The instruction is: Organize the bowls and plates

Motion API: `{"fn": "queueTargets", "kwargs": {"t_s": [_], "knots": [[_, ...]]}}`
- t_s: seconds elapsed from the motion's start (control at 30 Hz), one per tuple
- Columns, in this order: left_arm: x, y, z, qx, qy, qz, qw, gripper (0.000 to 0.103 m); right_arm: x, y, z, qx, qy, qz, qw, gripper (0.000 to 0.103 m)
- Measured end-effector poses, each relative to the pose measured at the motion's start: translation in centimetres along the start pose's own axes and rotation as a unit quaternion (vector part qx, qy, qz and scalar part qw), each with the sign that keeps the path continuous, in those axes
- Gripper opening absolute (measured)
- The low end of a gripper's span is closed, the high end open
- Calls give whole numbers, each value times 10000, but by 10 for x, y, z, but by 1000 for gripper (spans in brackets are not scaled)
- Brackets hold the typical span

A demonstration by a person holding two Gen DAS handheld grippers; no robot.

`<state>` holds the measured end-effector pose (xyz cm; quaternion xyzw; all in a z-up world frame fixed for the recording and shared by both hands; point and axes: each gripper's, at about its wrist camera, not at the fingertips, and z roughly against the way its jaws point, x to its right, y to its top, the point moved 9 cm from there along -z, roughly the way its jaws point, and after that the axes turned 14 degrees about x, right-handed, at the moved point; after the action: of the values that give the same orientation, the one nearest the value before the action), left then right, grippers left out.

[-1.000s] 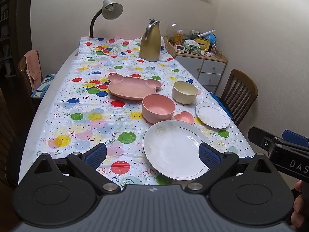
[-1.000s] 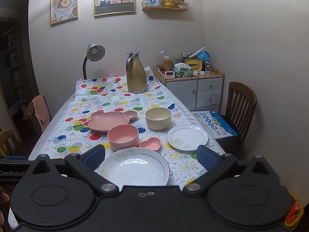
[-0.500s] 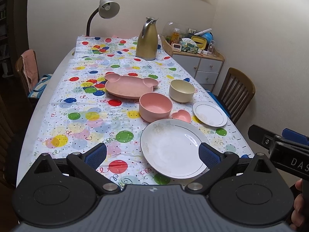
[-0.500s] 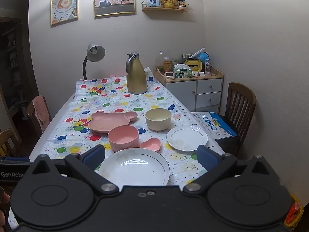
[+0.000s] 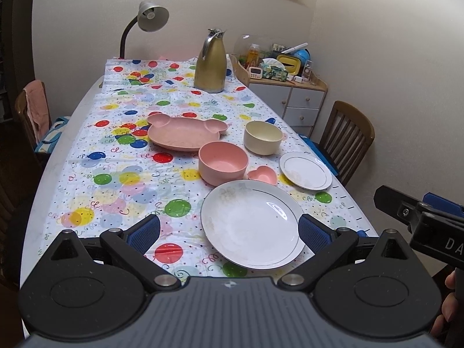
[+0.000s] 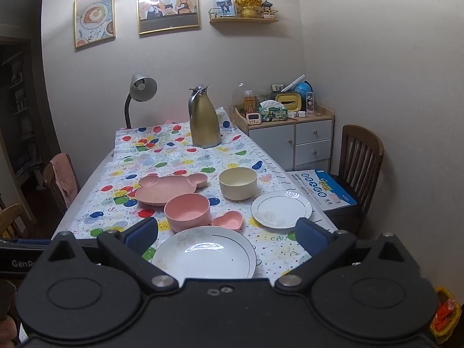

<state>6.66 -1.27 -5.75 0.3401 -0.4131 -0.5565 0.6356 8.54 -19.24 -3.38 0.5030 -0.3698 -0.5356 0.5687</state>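
A large white plate (image 5: 250,227) (image 6: 204,253) lies nearest the table's front edge. Behind it stand a pink bowl (image 5: 222,161) (image 6: 188,211) and a small pink heart dish (image 5: 262,174) (image 6: 228,220). Farther back are a pink bear-shaped plate (image 5: 182,132) (image 6: 169,187) and a cream bowl (image 5: 262,137) (image 6: 237,182). A small white plate (image 5: 305,170) (image 6: 280,209) lies to the right. My left gripper (image 5: 229,232) hangs open above the front edge, holding nothing. My right gripper (image 6: 227,236) is also open and empty, held back from the table.
A gold thermos jug (image 5: 210,61) and a desk lamp (image 5: 146,23) stand at the table's far end. Wooden chairs (image 5: 346,136) (image 5: 32,110) flank the table. A cabinet (image 6: 290,142) with clutter fills the back right corner. A blue box (image 6: 326,188) rests on the right chair.
The left wrist view has drifted slightly, so the dishes sit a little lower and left in frame. No dish has moved; both grippers stay open.
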Motion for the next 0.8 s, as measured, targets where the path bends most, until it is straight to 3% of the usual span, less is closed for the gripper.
{"fn": "queueTargets", "kwargs": {"t_s": [0.47,0.8], "knots": [[4,-11,-20,-311,-211,78,9993,102,6,-6,-3,-158,-18,10,9999,102],[-12,-29,-66,-805,34,267,9964,102,15,-22,-34,-523,21,-6,9986,102]]}}
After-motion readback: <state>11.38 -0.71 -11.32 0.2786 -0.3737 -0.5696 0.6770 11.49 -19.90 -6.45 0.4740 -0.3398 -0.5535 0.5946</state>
